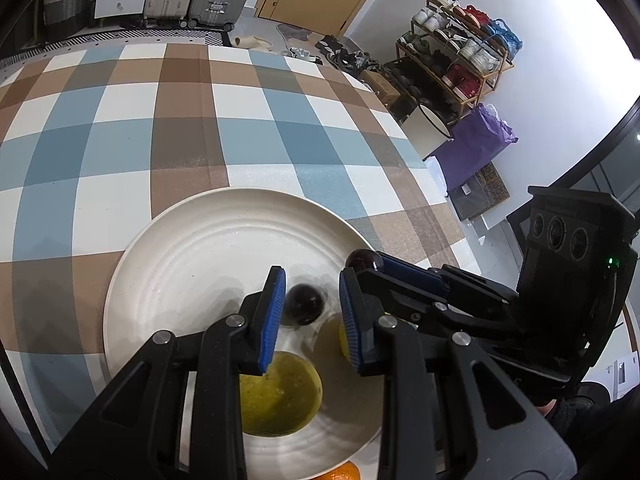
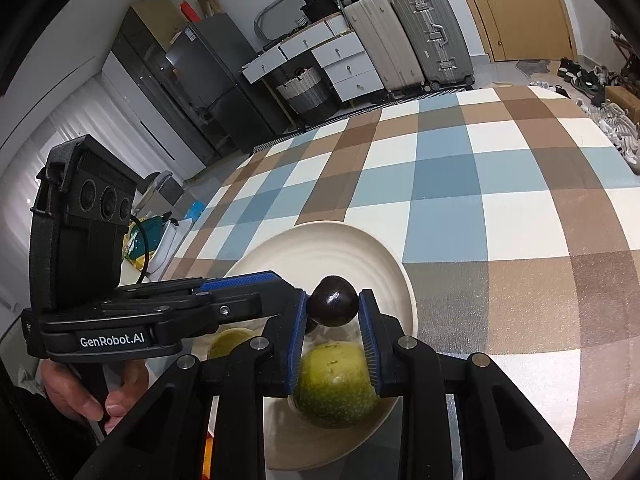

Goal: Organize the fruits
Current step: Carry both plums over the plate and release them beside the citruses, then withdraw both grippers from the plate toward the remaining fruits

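Checked tablecloth in blue, brown and cream, suitcases against the far wall. Right gripper clamped on a dark round fruit, held over the white plate; directly below its fingers lies a green fruit. Left gripper closed to its narrowest, nothing between the pads; a second dark fruit rests on the plate just beyond its tips, a green fruit beneath its left finger. An orange sits off the plate's near rim.
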Demonstrator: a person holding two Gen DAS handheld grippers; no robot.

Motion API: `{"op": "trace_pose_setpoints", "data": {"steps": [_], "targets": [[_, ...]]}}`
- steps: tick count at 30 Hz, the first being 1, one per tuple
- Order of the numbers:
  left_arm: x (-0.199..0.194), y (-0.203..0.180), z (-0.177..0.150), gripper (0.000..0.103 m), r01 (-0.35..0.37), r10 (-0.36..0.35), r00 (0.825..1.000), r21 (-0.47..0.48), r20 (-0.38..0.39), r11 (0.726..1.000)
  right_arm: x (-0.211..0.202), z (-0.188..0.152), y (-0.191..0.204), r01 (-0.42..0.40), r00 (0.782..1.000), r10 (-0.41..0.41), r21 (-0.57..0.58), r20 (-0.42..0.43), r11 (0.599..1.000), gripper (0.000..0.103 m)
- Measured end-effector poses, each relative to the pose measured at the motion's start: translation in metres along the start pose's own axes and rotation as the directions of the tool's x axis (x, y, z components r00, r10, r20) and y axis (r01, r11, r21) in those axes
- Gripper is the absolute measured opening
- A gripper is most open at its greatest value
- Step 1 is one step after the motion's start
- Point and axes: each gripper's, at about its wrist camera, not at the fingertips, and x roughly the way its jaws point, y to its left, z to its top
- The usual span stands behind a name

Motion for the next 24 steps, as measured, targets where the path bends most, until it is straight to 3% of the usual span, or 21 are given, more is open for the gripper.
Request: {"op": "trace_pose_setpoints", "data": {"steps": [2, 5, 17, 21, 24], "targets": [[-0.001, -0.001, 0.0, 0.024, 0.001, -0.001, 1.0, -0.004, 0.007, 1.0, -0.001, 0.0, 0.001, 0.016, 1.0, -0.016, -0.007, -0.002, 1.0, 0.028], [-0.01, -0.005, -0.001, 0.024, -0.01, 0.01, 1.0, 0.004, 0.029, 1.0, -0.01, 0.0, 0.004, 0.044, 0.999, -0.044, -0.02, 0.03, 0.999, 0.052], [-0.079, -0.021, -0.026, 0.024, -0.049, 0.047, 0.991, 0.008, 0.123, 0.999, -0.073, -0.012, 0.034, 0.076, 0.987, -0.067, -0.06, 0.146, 0.995, 0.053], [-0.104, -0.028, -0.049, 0.024, -0.088, 0.085, 0.985, 0.015, 0.149, 0.996, -0.095, -0.022, 0.047, 0.08, 0.981, -0.066, -0.069, 0.183, 0.994, 0.066], [-0.118, -0.03, -0.066, 0.025, -0.097, 0.094, 0.983, 0.012, 0.158, 0.995, -0.109, -0.03, 0.059, 0.085, 0.976, -0.066, -0.081, 0.208, 0.993, 0.068]]}}
